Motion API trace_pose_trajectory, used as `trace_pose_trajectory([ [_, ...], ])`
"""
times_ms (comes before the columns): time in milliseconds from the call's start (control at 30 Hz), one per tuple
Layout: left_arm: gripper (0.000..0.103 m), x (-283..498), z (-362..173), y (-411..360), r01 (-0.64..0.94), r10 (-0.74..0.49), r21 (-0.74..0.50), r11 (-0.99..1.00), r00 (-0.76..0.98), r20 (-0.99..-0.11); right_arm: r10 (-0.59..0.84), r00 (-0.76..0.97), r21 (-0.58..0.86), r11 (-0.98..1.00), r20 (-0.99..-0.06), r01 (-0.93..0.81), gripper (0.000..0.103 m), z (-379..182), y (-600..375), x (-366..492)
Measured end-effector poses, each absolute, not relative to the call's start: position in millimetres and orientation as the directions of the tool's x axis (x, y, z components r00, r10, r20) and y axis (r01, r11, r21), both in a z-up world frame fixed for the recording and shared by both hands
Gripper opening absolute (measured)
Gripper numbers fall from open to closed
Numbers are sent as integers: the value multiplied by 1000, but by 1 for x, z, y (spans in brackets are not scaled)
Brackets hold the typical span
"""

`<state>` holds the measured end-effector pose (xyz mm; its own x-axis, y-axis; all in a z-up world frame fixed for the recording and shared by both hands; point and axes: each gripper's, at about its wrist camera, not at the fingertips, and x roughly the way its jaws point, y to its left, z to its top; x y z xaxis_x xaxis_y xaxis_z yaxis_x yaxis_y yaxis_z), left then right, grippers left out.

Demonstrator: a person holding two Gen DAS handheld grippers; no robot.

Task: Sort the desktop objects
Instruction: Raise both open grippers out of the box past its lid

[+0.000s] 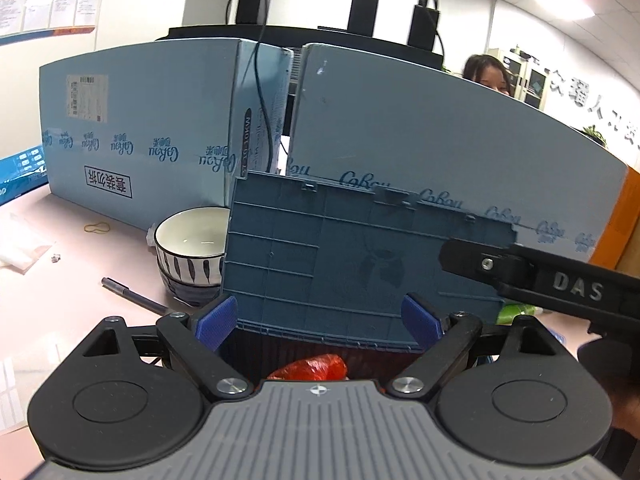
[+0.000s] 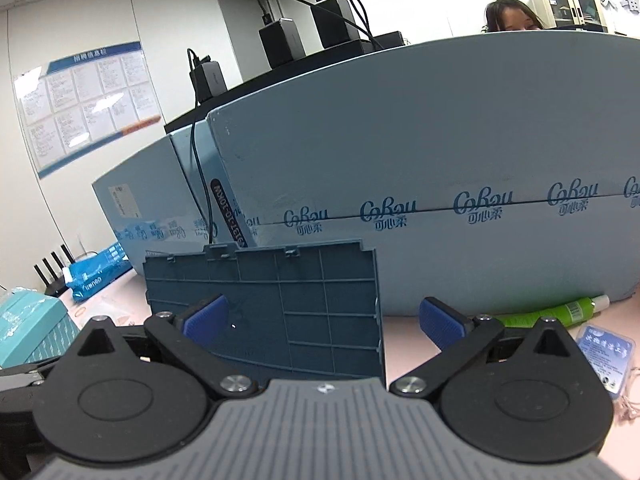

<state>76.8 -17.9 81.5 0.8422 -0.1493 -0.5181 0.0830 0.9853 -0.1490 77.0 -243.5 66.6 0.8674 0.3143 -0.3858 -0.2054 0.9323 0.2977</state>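
A blue-grey storage box stands with its ribbed lid (image 1: 352,248) raised upright; the lid also shows in the right wrist view (image 2: 280,304). A red plastic wrapper (image 1: 316,366) lies inside the box. My left gripper (image 1: 320,320) is open and empty, just above the box opening in front of the lid. My right gripper (image 2: 324,320) is open and empty, facing the lid's right edge; its arm (image 1: 560,280) shows at the right of the left wrist view. A striped bowl (image 1: 192,252) and a grey pen (image 1: 132,294) lie left of the box.
Large light-blue cartons (image 1: 152,120) wall off the back of the pink desk (image 1: 60,300). A green tube (image 2: 556,310) and a blue card packet (image 2: 604,356) lie at the right. A rubber band (image 1: 96,227), a teal box (image 2: 32,328) and a blue pack (image 2: 96,274) are at the left.
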Motion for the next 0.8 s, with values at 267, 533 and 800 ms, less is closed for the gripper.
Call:
trace_pose_trajectory([
  [267, 88, 86, 76, -15, 63, -144, -171, 983, 845, -516, 404, 867, 378, 881, -292, -283, 103, 62, -251, 79],
  [533, 88, 87, 74, -14, 63, -148, -178, 982, 845, -515, 455, 844, 418, 851, -284, -318, 103, 60, -251, 85],
  [800, 88, 87, 75, -15, 57, -143, -178, 982, 843, -518, 476, 835, 448, 833, -277, -326, 103, 60, -251, 82],
])
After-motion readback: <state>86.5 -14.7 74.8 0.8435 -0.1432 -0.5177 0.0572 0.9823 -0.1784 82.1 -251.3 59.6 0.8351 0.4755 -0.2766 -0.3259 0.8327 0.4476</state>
